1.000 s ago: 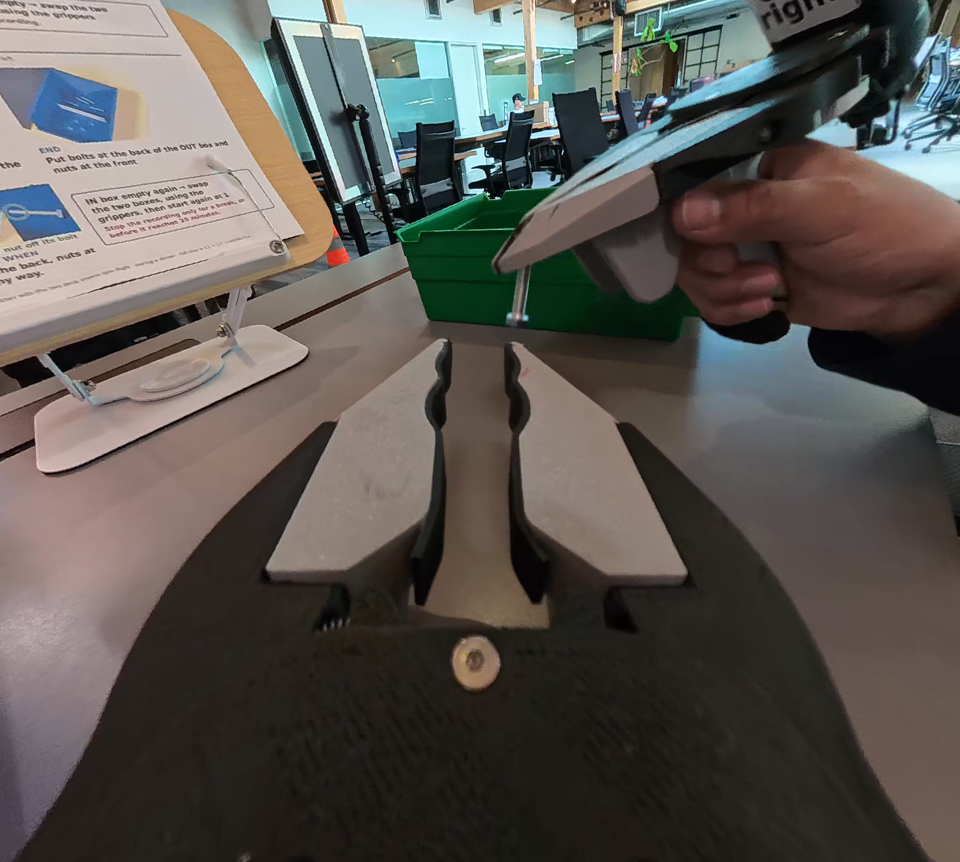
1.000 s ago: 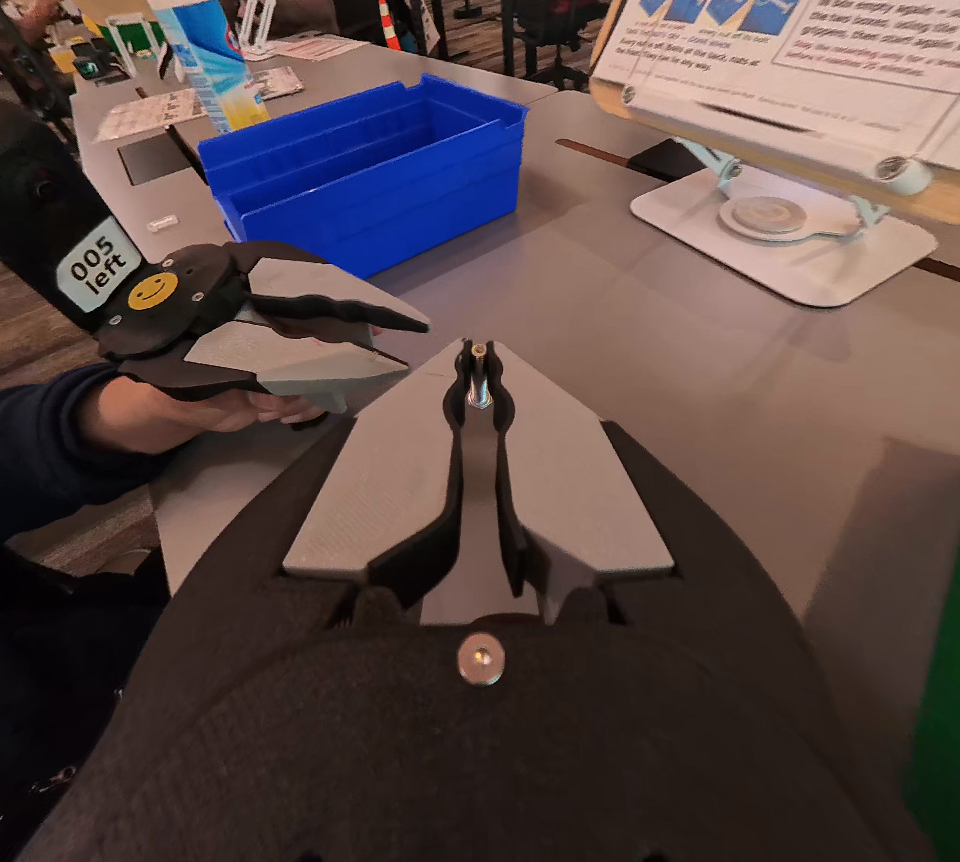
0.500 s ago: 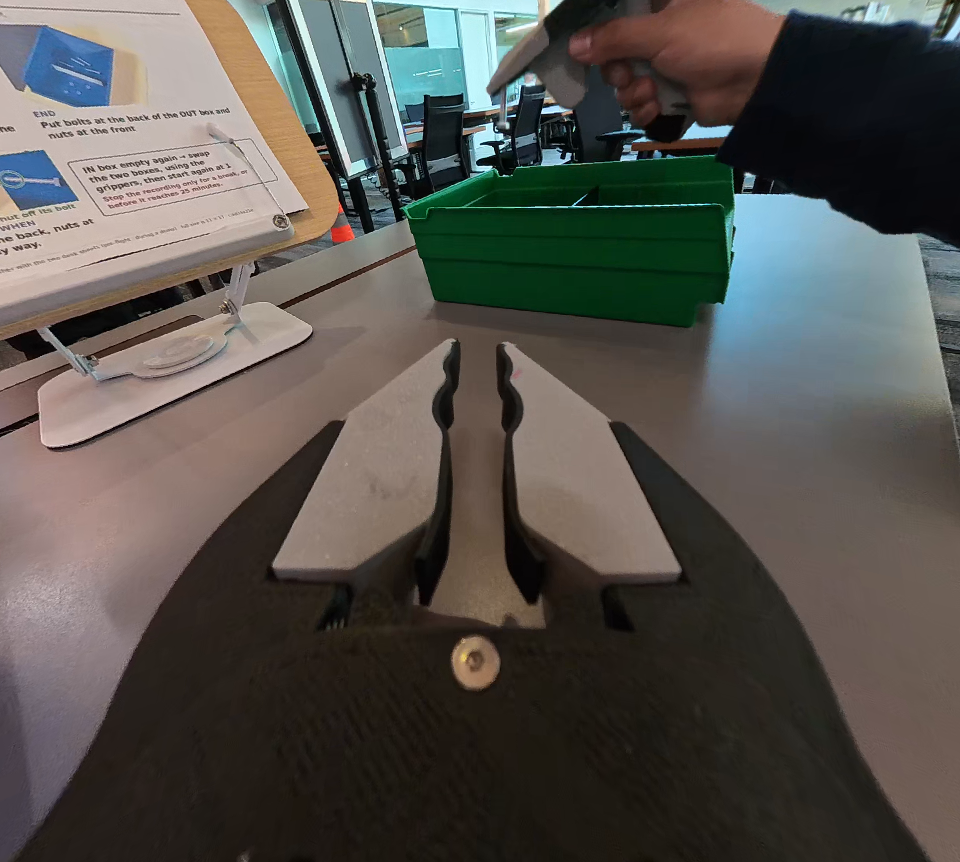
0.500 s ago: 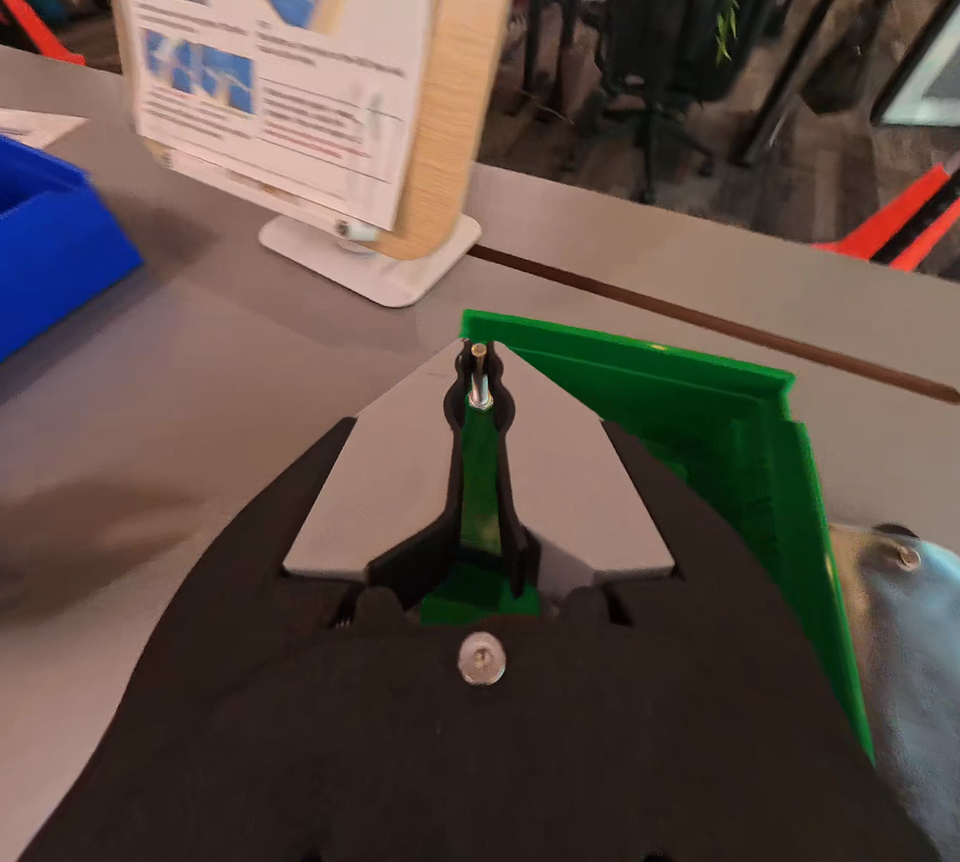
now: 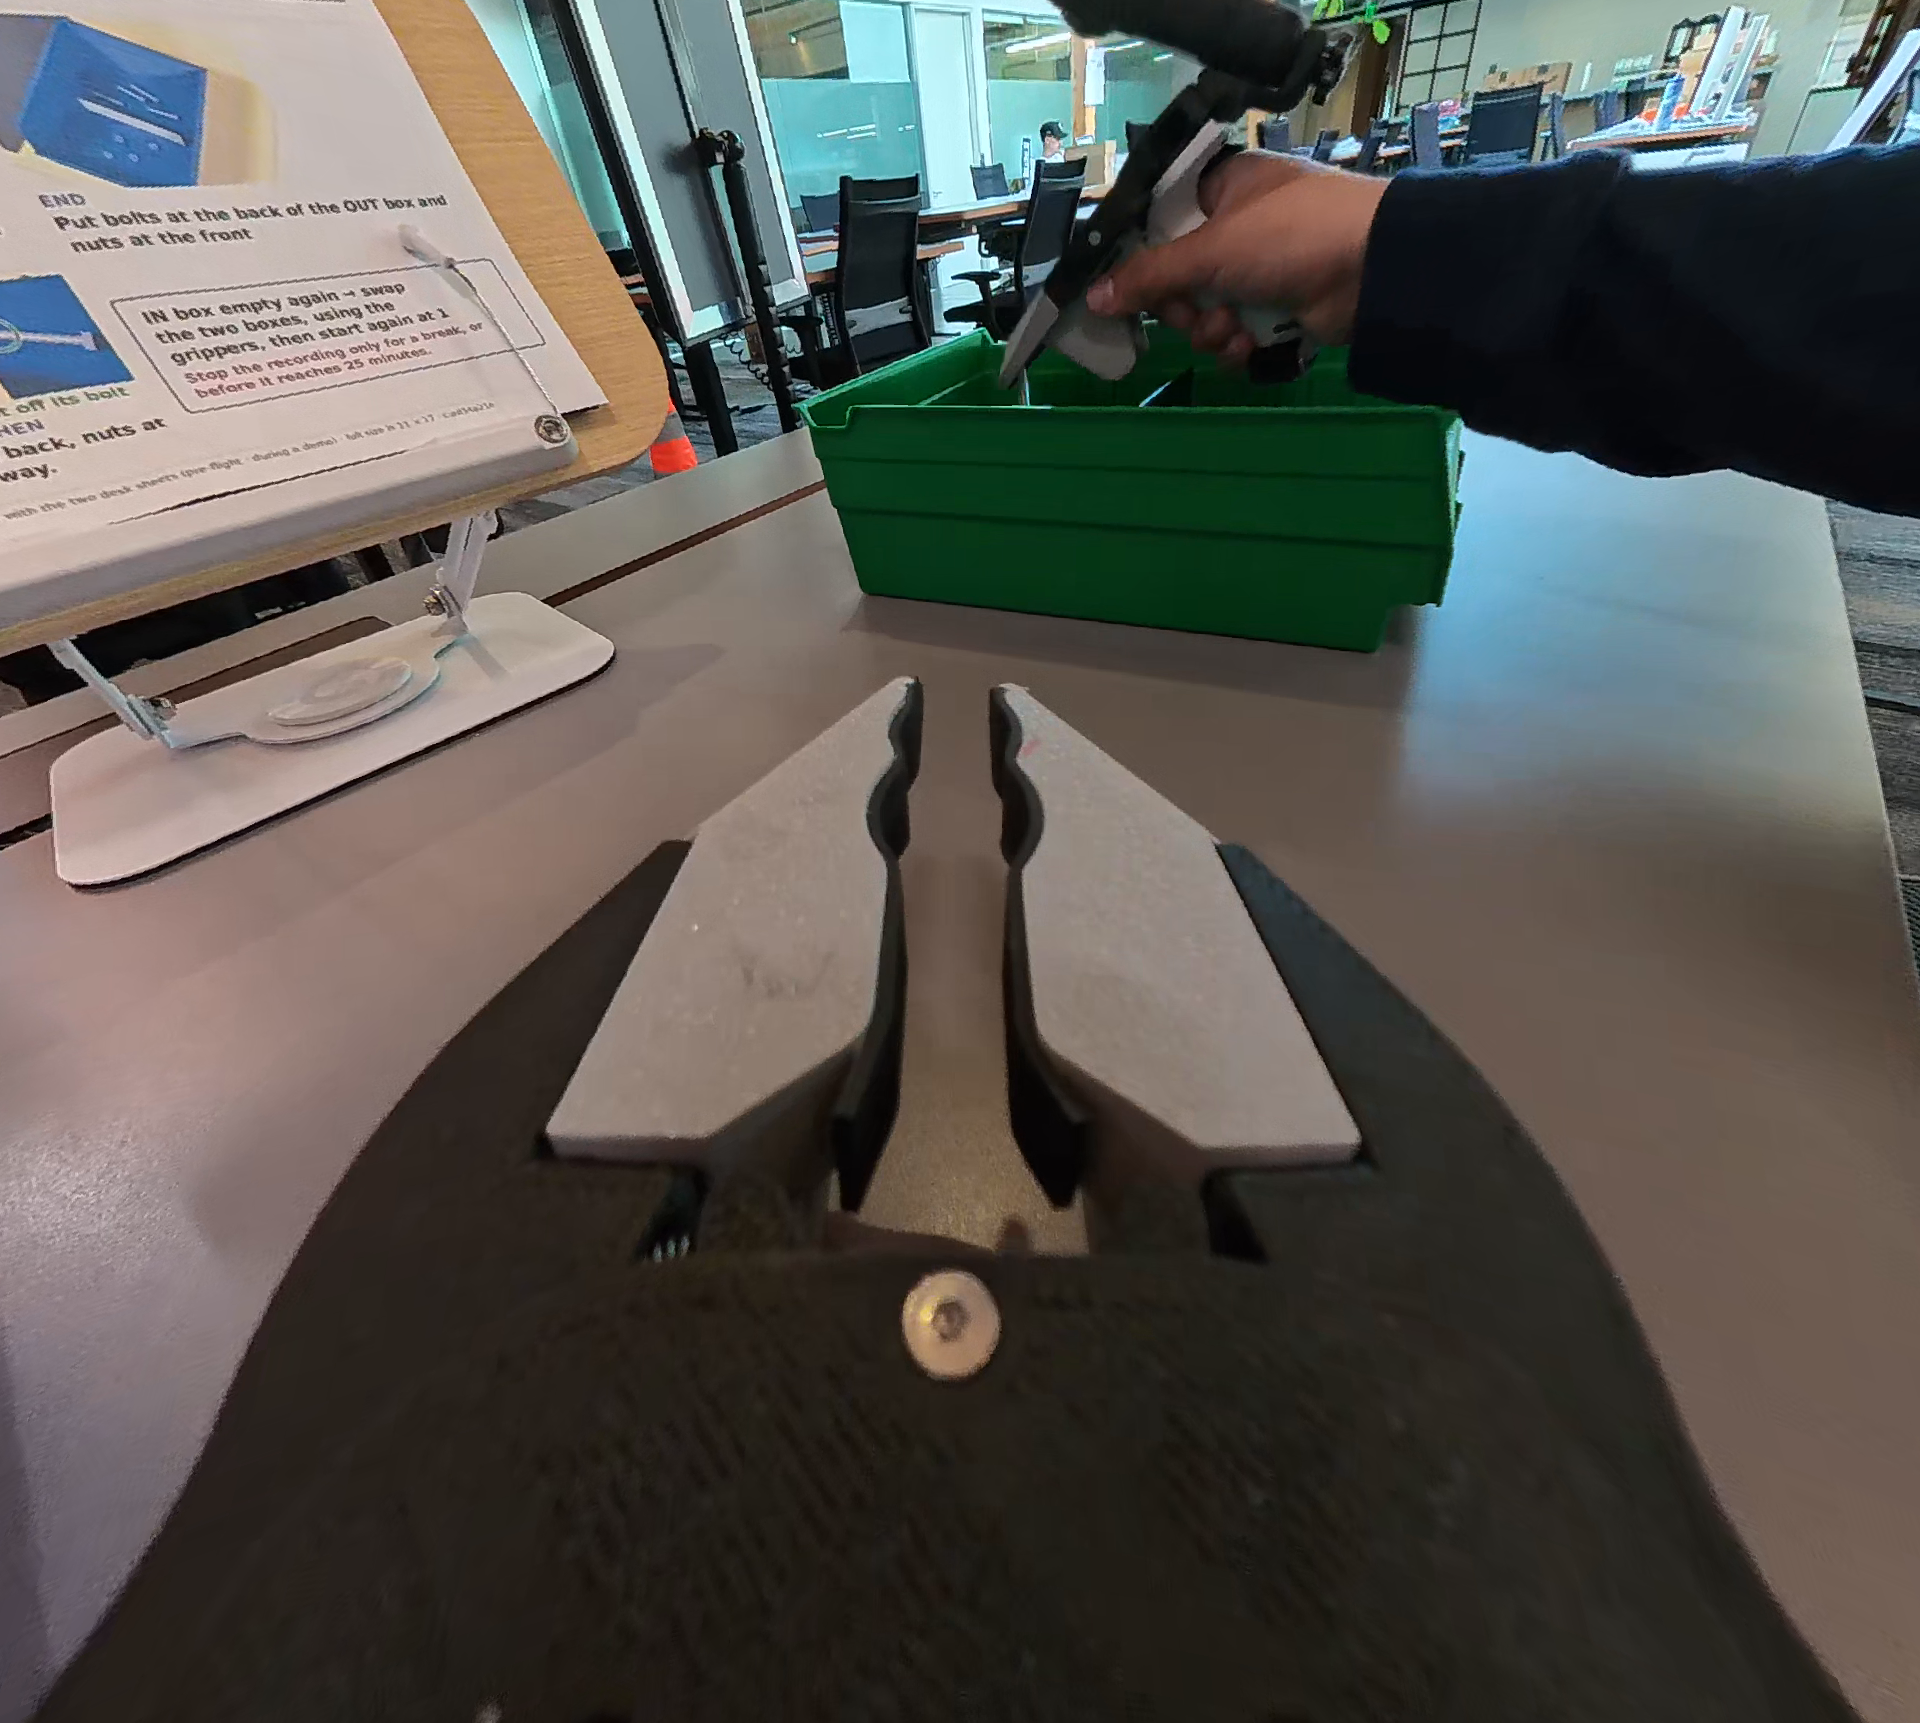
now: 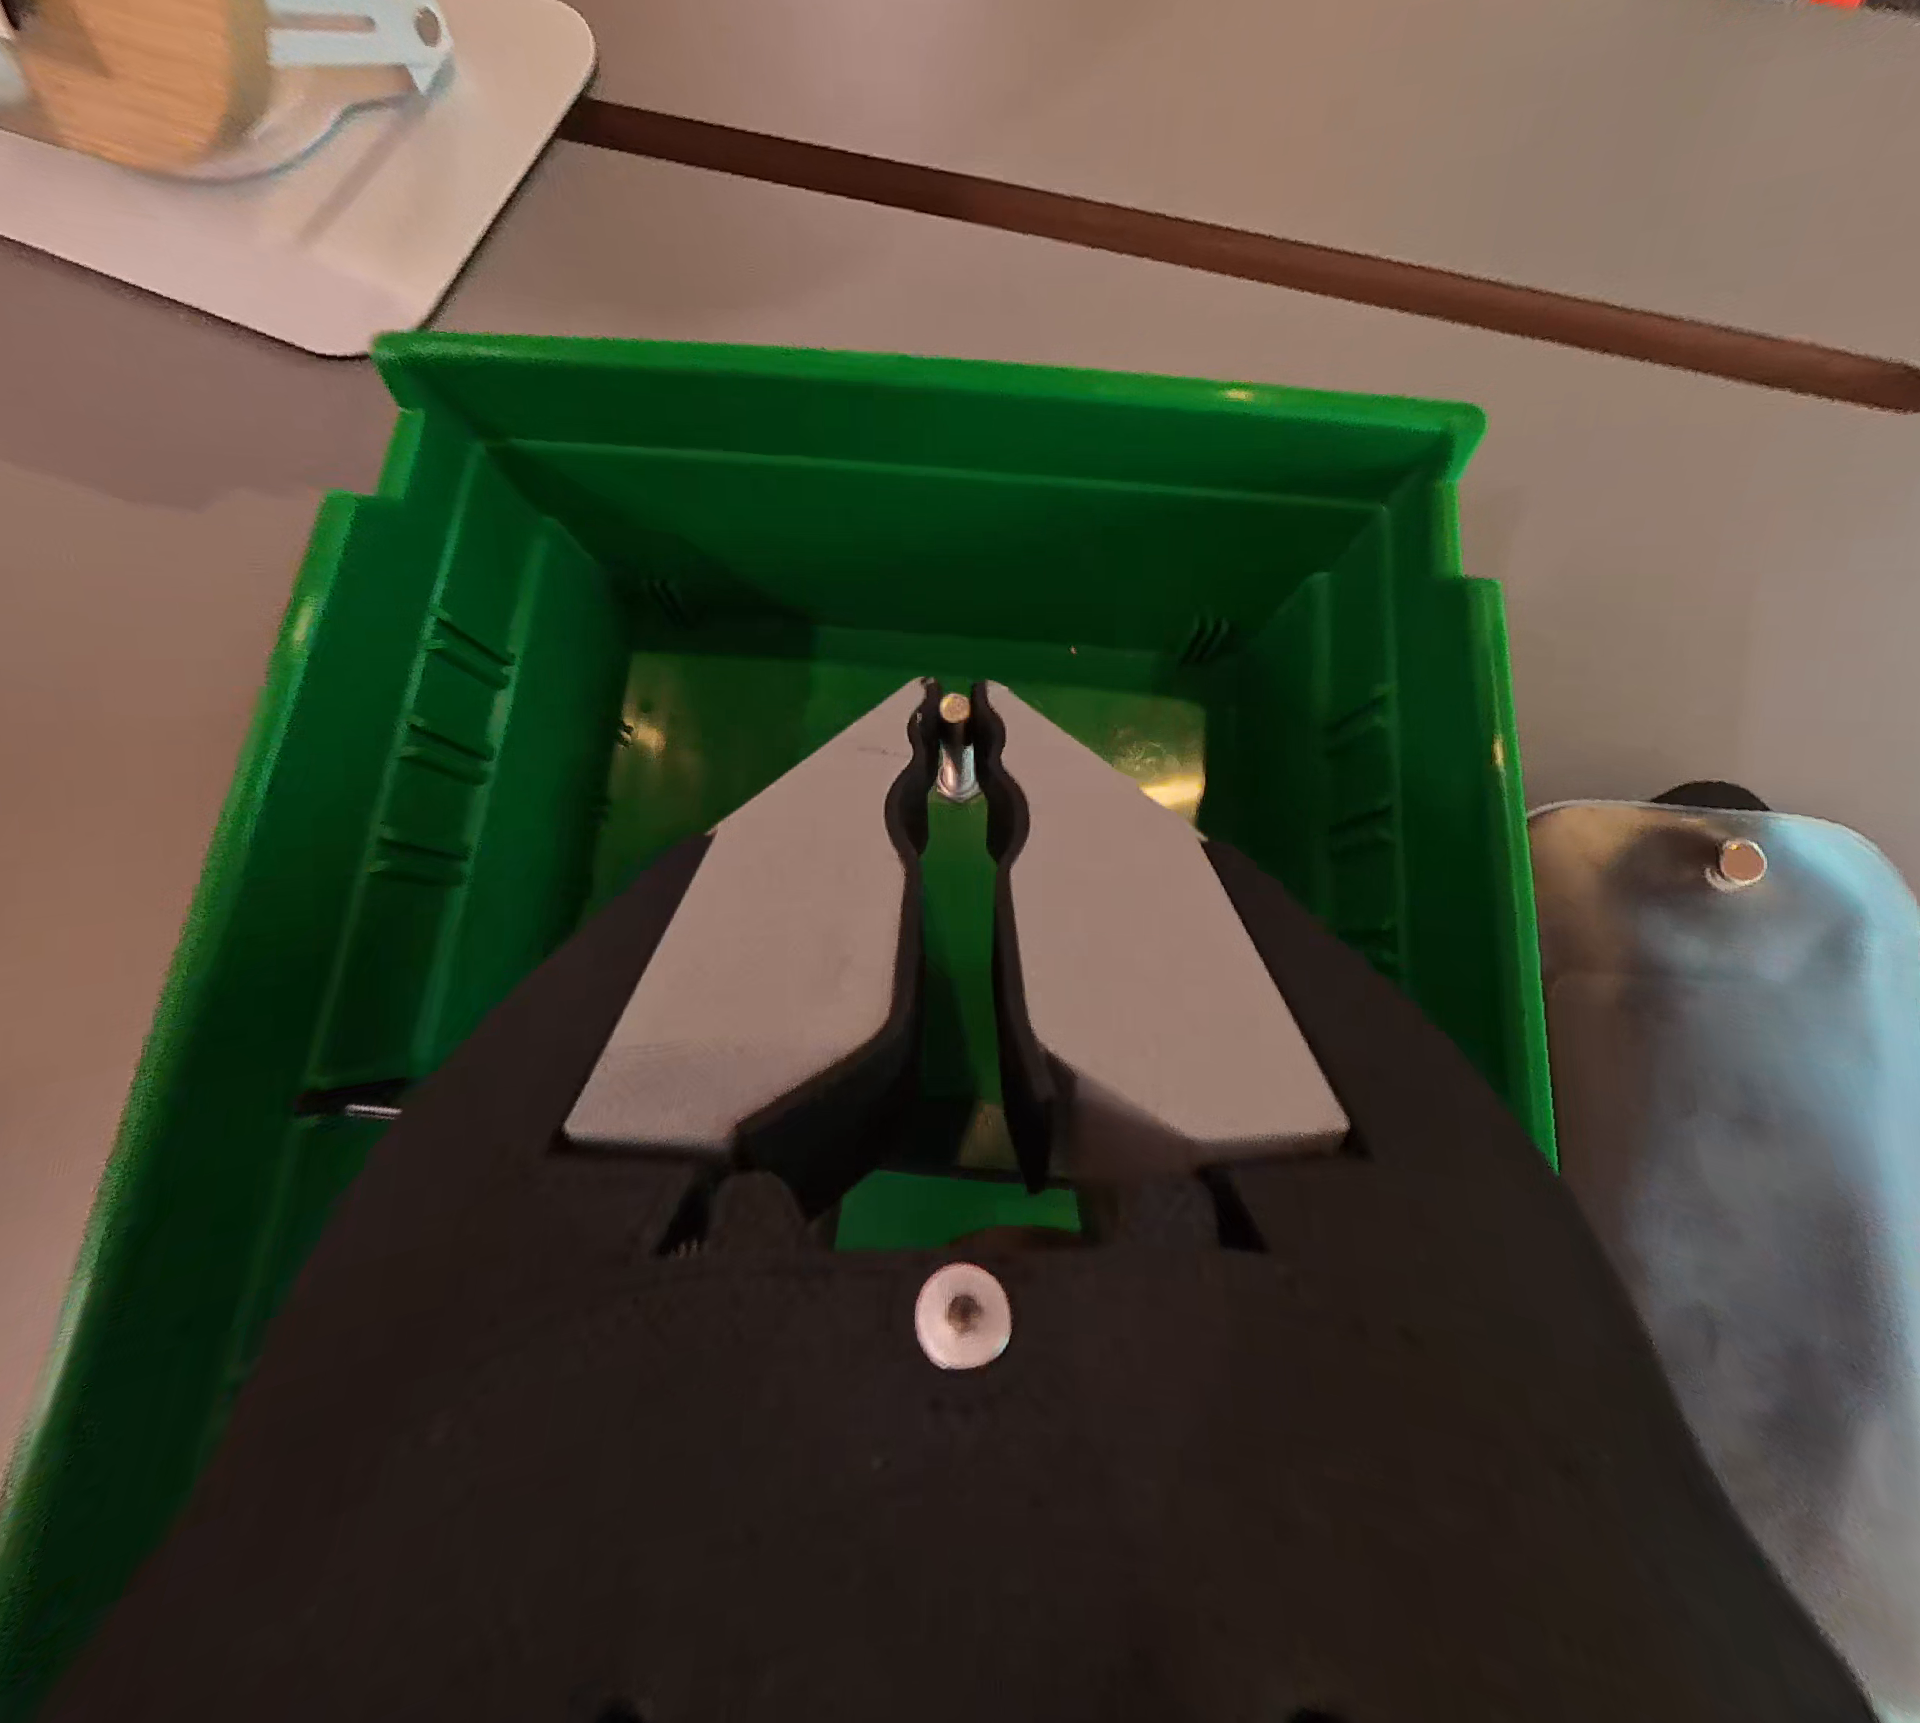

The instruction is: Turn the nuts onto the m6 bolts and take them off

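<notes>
looking along my left gripper, i saw its fingers a little apart with nothing between them, low over the grey table. the green bin stood beyond its tips, and every place below is told from that bin. left of the bin stood a white stand carrying a wooden board with an instruction sheet. above the bin my right hand held the right gripper tipped down, its tips past the bin's rim.

from my right wrist view, my right gripper was inside the bin, pinching a bolt near its tips, the shank pointing at the bin's floor. i could not tell whether a nut sat on it. the stand's base lay beyond the bin's far left corner. a shiny grey thing lay just outside the bin's right wall.
</notes>
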`<state>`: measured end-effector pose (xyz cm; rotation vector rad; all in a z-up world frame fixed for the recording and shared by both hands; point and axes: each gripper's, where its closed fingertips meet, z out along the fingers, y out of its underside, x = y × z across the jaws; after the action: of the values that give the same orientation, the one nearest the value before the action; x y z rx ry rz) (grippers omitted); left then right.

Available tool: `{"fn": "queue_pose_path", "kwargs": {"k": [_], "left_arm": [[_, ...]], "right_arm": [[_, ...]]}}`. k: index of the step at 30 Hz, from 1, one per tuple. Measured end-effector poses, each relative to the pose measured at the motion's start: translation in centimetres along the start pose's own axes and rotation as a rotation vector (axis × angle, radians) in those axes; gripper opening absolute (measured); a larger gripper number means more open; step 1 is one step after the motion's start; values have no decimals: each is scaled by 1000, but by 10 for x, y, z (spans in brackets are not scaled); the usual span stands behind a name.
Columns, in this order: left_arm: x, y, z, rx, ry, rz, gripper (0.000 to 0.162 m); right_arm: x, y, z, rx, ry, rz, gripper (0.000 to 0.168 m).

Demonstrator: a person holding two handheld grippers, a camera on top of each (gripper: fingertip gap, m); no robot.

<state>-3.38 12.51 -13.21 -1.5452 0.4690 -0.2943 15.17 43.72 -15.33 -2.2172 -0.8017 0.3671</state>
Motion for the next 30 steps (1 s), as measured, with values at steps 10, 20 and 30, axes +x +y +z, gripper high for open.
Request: {"fn": "queue_pose_path", "kwargs": {"k": [10,20,30], "left_arm": [[0,1,0,-2,3,-3,11],[-1,2,0,-7,3,-21,12],[-1,0,-1,9,9,-27,13]], "right_arm": [[1,-7,-17,65,23,37,23],[-154,-50,-105,341,-272,-194,29],[-309,26,-64,366,-582,-296,32]]}}
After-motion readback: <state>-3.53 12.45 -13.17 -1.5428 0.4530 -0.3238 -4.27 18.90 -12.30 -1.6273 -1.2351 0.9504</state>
